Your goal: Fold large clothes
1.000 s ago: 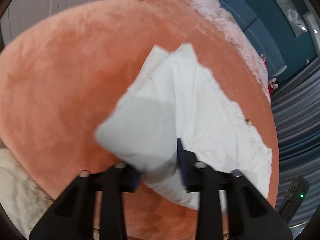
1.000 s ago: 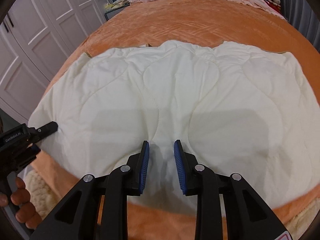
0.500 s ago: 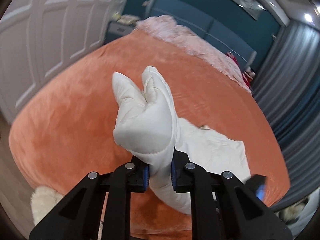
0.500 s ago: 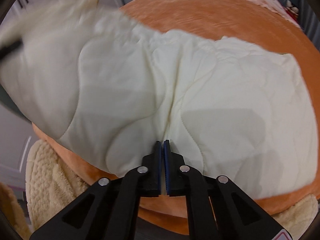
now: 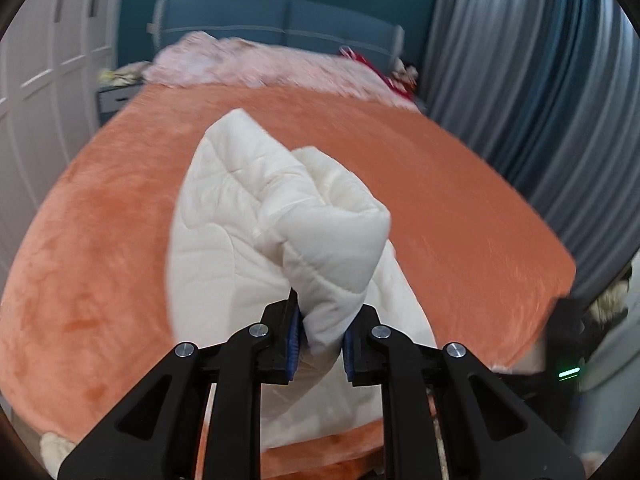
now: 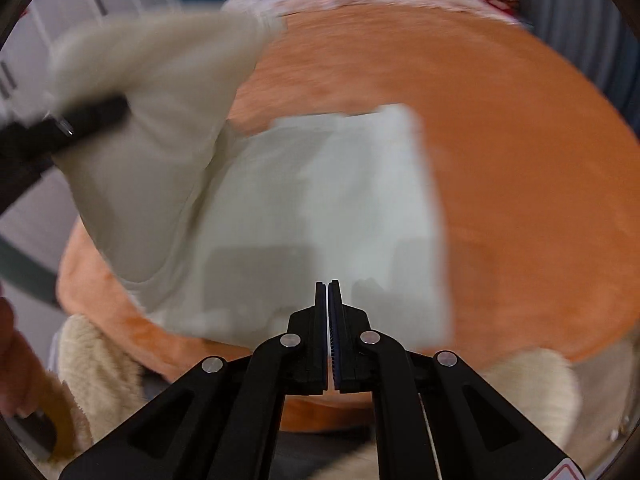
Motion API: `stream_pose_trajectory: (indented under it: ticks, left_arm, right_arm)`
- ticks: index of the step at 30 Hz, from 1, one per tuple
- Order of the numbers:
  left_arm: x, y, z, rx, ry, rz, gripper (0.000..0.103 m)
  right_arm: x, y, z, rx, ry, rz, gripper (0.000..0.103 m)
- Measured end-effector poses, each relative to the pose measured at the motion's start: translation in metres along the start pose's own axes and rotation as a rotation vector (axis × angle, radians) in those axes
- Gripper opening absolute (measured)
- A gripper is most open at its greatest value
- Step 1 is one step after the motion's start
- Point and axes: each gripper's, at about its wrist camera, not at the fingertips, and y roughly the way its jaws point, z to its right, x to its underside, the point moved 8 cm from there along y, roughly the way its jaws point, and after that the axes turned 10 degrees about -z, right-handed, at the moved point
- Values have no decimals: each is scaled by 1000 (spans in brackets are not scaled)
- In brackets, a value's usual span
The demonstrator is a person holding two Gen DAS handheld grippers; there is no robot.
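A white quilted garment point(image 5: 248, 216) lies on the orange bedspread point(image 5: 460, 208). My left gripper point(image 5: 318, 340) is shut on a bunched corner of it and holds that corner lifted above the bed. In the right wrist view the garment point(image 6: 320, 208) is blurred; its left part is raised and folding over toward the right, with the left gripper's finger point(image 6: 88, 120) on it. My right gripper point(image 6: 328, 320) is shut at the garment's near edge; whether cloth is pinched between its pads is unclear.
Pink bedding point(image 5: 256, 64) lies at the bed's head against a blue headboard point(image 5: 280, 20). Grey curtains point(image 5: 540, 100) hang on the right, white wardrobe doors point(image 5: 48, 72) on the left. A cream fluffy rug point(image 6: 96, 360) lies below the bed's near edge.
My left gripper closed on the garment's corner, lifted it and carried it rightward over the rest. My right gripper closed at the near edge. The garment now looks narrower.
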Motion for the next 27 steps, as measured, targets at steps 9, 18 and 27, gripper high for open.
stream_pose_trajectory:
  ticks: [9, 18, 27]
  left_arm:
    - [59, 59, 49, 2, 118, -130, 46]
    - [86, 26, -10, -86, 10, -154, 80]
    - [114, 49, -68, -166, -123, -240, 71]
  right_arm:
    - [4, -48, 50, 12, 64, 76, 8]
    - [-48, -67, -21, -147, -84, 157, 58]
    - [-56, -12, -39, -175, -121, 13, 12]
